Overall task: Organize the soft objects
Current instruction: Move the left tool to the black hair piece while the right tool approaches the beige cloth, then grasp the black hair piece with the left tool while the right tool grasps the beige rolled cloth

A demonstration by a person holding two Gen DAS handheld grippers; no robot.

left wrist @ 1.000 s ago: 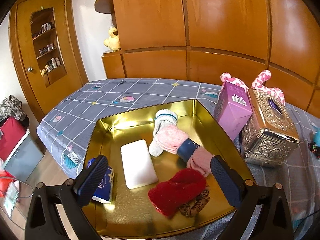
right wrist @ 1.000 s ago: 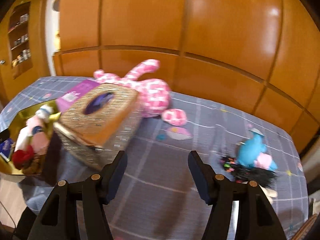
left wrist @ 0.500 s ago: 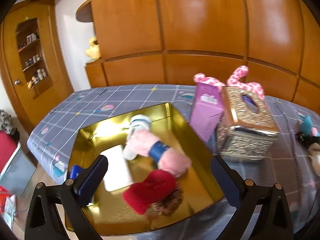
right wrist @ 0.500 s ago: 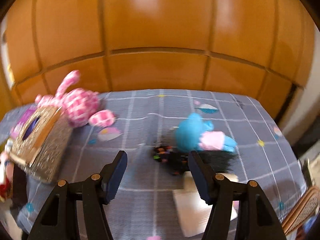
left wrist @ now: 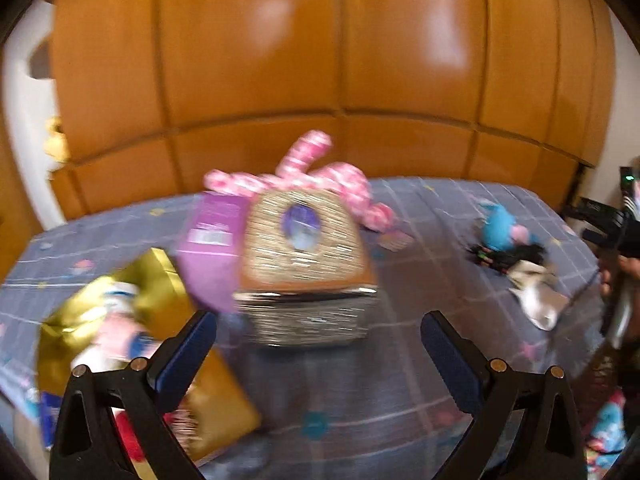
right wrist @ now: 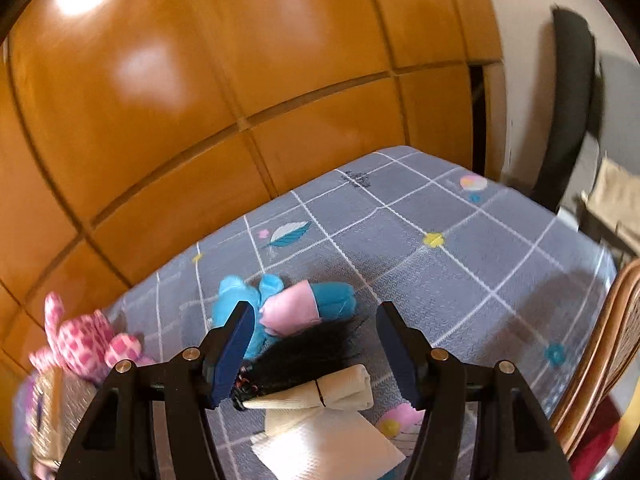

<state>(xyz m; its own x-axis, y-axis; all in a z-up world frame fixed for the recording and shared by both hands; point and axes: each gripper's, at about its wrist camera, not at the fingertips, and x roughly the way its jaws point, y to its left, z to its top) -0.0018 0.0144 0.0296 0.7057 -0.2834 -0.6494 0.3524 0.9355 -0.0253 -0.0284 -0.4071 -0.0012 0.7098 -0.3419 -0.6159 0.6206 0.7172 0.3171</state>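
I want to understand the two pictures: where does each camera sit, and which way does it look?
Left wrist: sits on the left tongs, looks down across the bed at the tissue box and gold tray; its open fingers show.
Right wrist: sits on the right tongs, looks down at the blue toy and black item; its open fingers show.
Shared: blue toy, pink toy, tissue box.

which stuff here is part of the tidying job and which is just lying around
Job things:
gold tray
blue and pink soft toy
black fuzzy item
rolled cream cloth
pink spotted plush

Just lying about:
ornate tissue box
purple box
wooden chair
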